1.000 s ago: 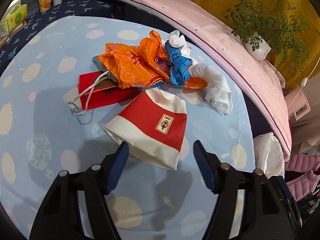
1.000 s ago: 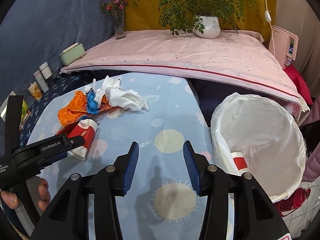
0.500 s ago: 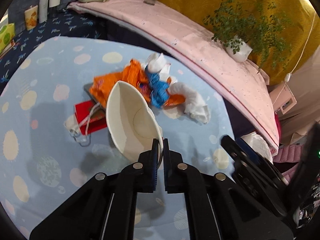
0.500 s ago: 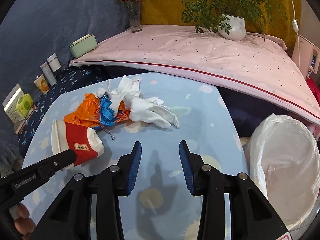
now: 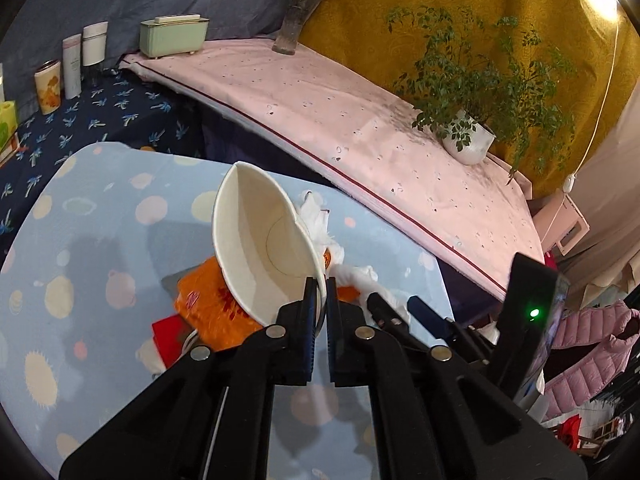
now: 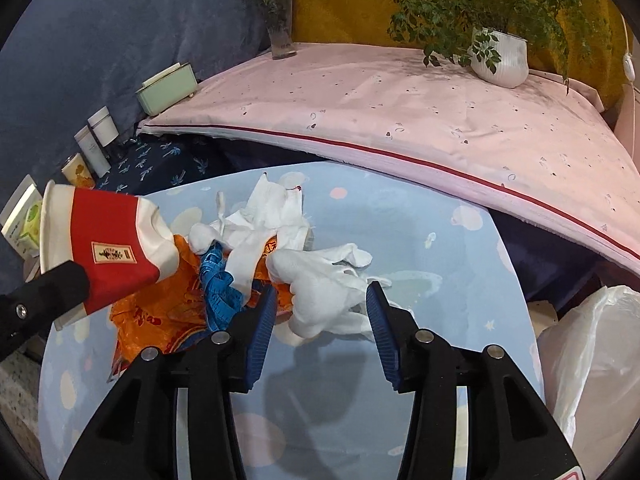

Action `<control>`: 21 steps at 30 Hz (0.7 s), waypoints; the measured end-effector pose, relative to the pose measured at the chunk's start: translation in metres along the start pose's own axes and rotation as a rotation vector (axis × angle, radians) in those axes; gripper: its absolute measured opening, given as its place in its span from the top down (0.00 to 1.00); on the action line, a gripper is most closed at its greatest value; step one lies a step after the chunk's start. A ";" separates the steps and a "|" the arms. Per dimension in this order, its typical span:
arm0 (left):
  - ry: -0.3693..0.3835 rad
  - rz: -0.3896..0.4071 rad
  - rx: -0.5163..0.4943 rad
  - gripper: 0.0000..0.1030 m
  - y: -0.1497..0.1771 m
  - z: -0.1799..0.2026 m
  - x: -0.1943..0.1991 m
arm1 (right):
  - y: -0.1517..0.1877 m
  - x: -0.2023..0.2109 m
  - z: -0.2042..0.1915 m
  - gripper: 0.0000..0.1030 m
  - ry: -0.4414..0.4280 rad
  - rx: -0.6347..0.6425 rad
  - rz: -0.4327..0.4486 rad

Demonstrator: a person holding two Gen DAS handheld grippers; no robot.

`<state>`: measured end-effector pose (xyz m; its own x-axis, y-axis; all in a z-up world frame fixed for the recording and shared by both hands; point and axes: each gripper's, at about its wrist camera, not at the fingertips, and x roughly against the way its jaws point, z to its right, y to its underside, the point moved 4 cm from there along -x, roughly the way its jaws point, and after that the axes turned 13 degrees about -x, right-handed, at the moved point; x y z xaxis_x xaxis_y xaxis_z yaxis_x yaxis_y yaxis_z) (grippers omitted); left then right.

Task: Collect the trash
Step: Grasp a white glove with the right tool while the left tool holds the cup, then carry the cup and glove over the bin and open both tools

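left gripper pinched tight on the rim of the paper cup, cup held up off the blue table w/ its mouth facing the cam (red-and-white outside shows in right cam). right gripper spread wide, fingers either side of the white glove near table centre. orange bag + blue tape just left of glove. white bin bag at far right.

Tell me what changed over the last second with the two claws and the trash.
The left claw closed on the paper cup, pinching its rim, and lifted it off the table. The right claw moved forward and left to the pile; its open fingers now straddle the white glove. The orange bag, blue tape and tissues stayed put.
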<state>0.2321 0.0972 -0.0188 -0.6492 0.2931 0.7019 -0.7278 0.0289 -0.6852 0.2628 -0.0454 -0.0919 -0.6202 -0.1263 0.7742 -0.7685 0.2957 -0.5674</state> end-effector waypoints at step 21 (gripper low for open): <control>0.057 -0.014 -0.065 0.96 0.005 0.062 -0.001 | 0.005 0.072 0.055 0.92 -0.022 -0.084 0.074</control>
<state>0.2161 0.0377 -0.0109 -0.6239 0.3465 0.7005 -0.7198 0.0945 -0.6877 0.2059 -0.1055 -0.0544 -0.6791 -0.1214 0.7239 -0.7049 0.3830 -0.5970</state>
